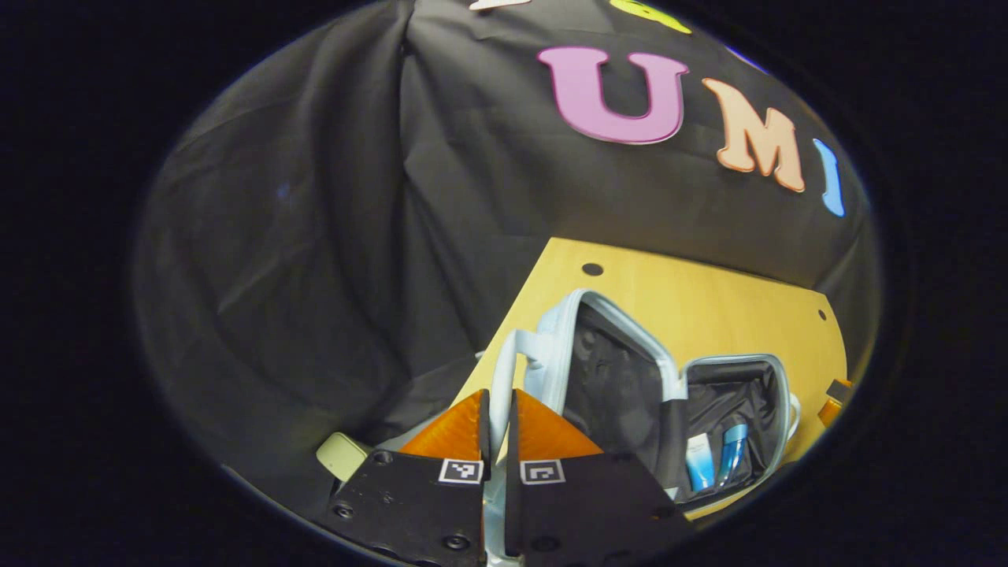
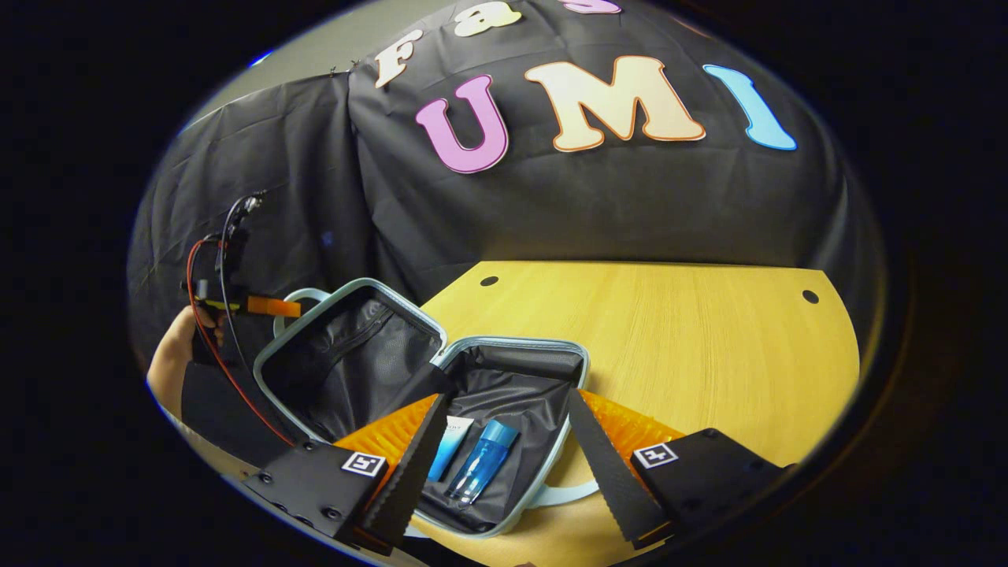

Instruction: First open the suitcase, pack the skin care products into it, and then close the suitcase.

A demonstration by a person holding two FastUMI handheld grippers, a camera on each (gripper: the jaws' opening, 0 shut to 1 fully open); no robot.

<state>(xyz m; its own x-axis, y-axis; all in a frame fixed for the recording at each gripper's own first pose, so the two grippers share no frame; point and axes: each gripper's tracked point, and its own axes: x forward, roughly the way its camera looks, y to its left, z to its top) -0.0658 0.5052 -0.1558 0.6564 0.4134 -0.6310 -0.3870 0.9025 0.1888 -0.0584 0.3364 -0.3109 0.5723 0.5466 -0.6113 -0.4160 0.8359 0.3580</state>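
Pale-blue suitcase (image 2: 346, 315) open on tabletop (image 2: 669, 331), two tubes (image 2: 472, 461) inside; left tongs (image 1: 498, 409) pinching suitcase handle (image 1: 504, 362), right tongs (image 2: 500, 449) spread.

Pale blue shell on the suitcase (image 2: 346, 295) with a matching pale blue handle (image 2: 293, 299), and the lining (image 2: 362, 354) inside is a dark charcoal black with a faint sheen. Two products lie in it: a tube (image 2: 447, 445) fading from white at the top to bright blue lower down, and a bottle (image 2: 482, 461) in clear blue with a lighter blue cap. The table (image 2: 669, 331) is warm honey-yellow wood grain dotted with small black holes, and a red wire (image 2: 206, 335) runs beside black cables near the hand (image 2: 175, 354) at the left of the right gripper view.
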